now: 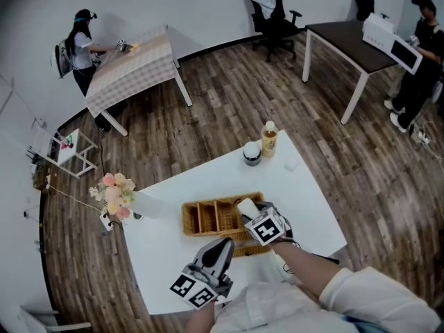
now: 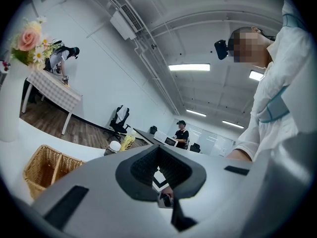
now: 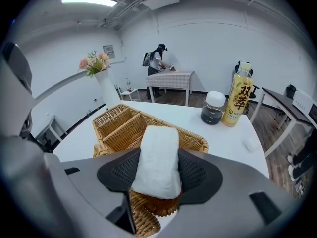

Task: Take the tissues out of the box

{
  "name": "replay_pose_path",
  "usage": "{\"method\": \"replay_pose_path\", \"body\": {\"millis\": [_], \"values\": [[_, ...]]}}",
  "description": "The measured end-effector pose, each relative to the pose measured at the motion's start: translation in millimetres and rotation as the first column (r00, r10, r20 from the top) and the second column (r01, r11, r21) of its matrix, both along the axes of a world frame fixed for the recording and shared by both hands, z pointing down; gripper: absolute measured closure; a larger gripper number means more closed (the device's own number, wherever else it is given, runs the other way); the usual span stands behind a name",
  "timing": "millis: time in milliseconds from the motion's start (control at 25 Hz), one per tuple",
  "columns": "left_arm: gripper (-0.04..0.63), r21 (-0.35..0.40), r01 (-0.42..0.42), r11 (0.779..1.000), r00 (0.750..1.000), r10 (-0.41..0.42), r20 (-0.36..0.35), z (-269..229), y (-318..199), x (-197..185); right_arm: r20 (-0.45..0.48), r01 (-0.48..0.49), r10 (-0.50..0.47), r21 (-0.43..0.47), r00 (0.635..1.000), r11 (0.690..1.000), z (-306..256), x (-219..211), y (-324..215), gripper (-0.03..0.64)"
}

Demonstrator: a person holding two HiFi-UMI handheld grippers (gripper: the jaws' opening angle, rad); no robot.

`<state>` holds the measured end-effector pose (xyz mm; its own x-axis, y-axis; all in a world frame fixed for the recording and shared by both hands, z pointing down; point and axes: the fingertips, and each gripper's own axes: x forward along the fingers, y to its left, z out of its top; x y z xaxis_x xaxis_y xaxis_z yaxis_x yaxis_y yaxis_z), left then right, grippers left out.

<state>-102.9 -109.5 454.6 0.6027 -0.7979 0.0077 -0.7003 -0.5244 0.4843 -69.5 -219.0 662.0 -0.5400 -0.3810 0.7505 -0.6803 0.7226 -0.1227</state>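
White table in an open-plan office: the right gripper clamps a white tissue pack between its pads, over the right end of a wicker basket. At near left, the left gripper holds nothing, its jaw tips together.

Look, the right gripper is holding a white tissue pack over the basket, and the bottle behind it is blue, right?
Not quite. The bottle is yellow, not blue; the right gripper view shows it clearly. The rest is right: the right gripper is holding a white tissue pack over the basket, with the bottle behind.
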Motion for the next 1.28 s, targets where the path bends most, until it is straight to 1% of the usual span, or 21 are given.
{"method": "replay_pose_path", "body": {"millis": [240,360,520,720,920,1000,1080,1200,1280], "values": [[0.594,-0.001,0.007,1.000,1.000,-0.007,0.000,0.4,-0.8,-0.2,0.045,-0.003,0.001,0.048,0.999,0.999,-22.7,-0.5,-8.4,0.365],[0.595,0.001,0.006,1.000,1.000,-0.006,0.000,-0.7,-1.2,1.5,0.096,-0.024,0.019,0.049,0.995,0.999,-38.3,0.1,-12.1,0.365],[0.594,0.002,0.002,1.000,1.000,-0.002,-0.002,-0.4,-1.4,5.0,0.179,-0.050,0.041,0.044,0.983,0.998,-61.0,2.5,-11.9,0.367],[0.595,0.007,-0.008,1.000,1.000,0.008,-0.005,0.9,-3.0,7.3,0.241,-0.063,0.052,0.038,0.969,0.997,-78.6,5.9,-6.8,0.367],[0.595,0.012,-0.012,1.000,1.000,0.012,-0.006,-1.4,-4.2,10.7,0.313,-0.097,0.079,0.043,0.946,0.994,-98.8,14.6,-6.4,0.367],[0.595,0.014,-0.013,1.000,1.000,0.013,-0.006,-1.9,-4.9,9.9,0.355,-0.106,0.081,0.052,0.932,0.993,-110.0,14.6,-6.9,0.367],[0.595,0.017,-0.013,1.000,1.000,0.013,-0.006,-2.2,-5.8,8.9,0.410,-0.114,0.080,0.059,0.909,0.992,-124.0,14.2,-7.7,0.367],[0.594,0.018,-0.007,1.000,1.000,0.007,-0.005,-4.0,-6.7,9.3,0.505,-0.112,0.063,0.068,0.861,0.991,-147.9,15.4,-7.4,0.367],[0.594,0.021,-0.007,1.000,1.000,0.007,-0.002,-6.0,-7.3,10.0,0.572,-0.098,0.042,0.068,0.819,0.993,-163.2,15.3,-5.7,0.365]]}}
